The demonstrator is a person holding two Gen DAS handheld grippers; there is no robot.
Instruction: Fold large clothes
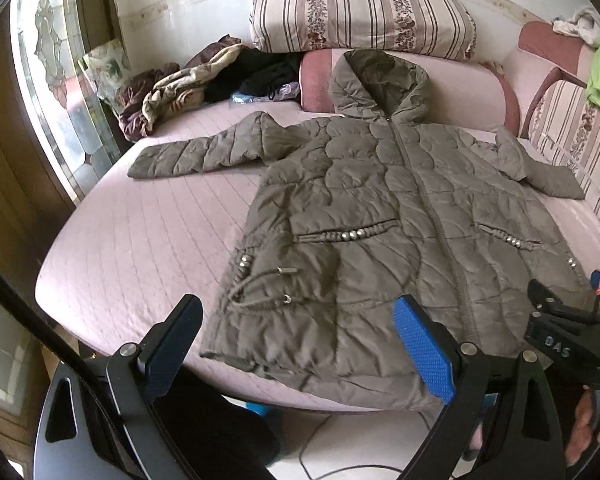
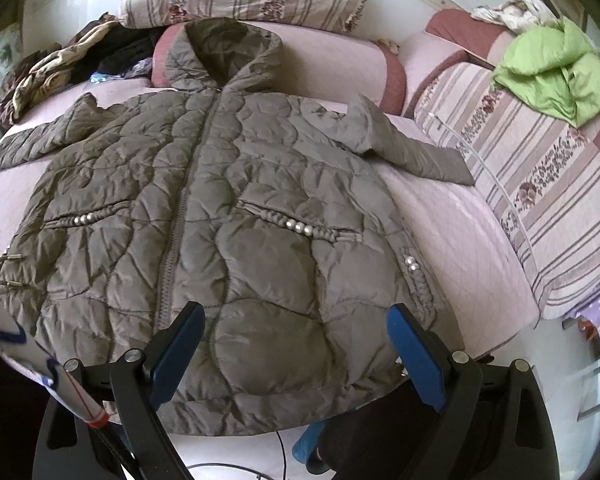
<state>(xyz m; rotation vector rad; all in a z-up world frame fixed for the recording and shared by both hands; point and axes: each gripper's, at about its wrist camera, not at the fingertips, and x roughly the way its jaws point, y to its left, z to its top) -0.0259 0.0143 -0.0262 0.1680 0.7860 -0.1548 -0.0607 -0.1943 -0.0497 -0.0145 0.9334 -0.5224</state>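
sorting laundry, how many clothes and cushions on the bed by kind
jacket: 1
green garment: 1
dark clothes pile: 1
striped cushions: 2
pink bolsters: 2
total: 7

jacket (image 1: 364, 216) (image 2: 204, 216): olive-green quilted puffer, hooded, long-sleeved. laid flat and face up on the bed (image 1: 148, 240) (image 2: 452, 224), front zip closed from hem to collar. hood (image 1: 380, 80) (image 2: 224, 52) spread open toward the head edge of the bed, resting against a pink bolster. hem at the foot edge, slightly overhanging it. one sleeve (image 1: 196, 156) (image 2: 40, 140) stretched out straight toward the bed's left edge; the other sleeve (image 1: 540, 168) (image 2: 412, 148) angled out toward the right edge, its shoulder bunched up. two slanted front pockets trimmed with braid and silver beads. drawstring cords with metal tips at the left side seam. fabric wrinkled, unfolded.
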